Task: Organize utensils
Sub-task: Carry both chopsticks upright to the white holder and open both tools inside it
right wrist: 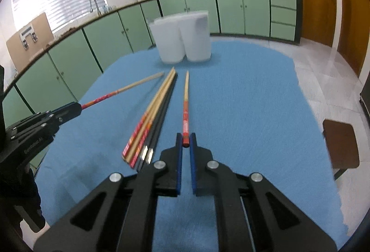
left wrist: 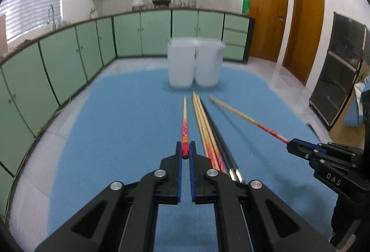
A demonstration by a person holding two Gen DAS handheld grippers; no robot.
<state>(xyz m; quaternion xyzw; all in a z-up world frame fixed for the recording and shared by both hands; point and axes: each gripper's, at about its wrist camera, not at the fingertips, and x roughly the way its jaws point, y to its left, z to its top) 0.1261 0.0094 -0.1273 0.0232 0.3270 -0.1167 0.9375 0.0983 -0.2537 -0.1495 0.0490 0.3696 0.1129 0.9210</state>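
Note:
My left gripper [left wrist: 185,150] is shut on the red end of a wooden chopstick [left wrist: 184,120] that points toward two translucent white cups [left wrist: 194,62]. My right gripper [right wrist: 186,142] is shut on the red end of a second such chopstick [right wrist: 186,99], and shows at the right of the left wrist view [left wrist: 289,144] with its chopstick [left wrist: 242,114] raised. A bundle of wooden and black chopsticks [left wrist: 208,129] lies on the blue cloth [left wrist: 115,136] between both grippers; it also shows in the right wrist view [right wrist: 152,113]. The cups [right wrist: 182,37] stand side by side at the cloth's far end.
Green kitchen cabinets [left wrist: 69,55] line the far walls under a counter with a sink tap [left wrist: 50,11]. Wooden doors [left wrist: 268,11] are at the right. A brown stool [right wrist: 340,145] stands to the right of the table. A dark cabinet [left wrist: 335,67] stands at far right.

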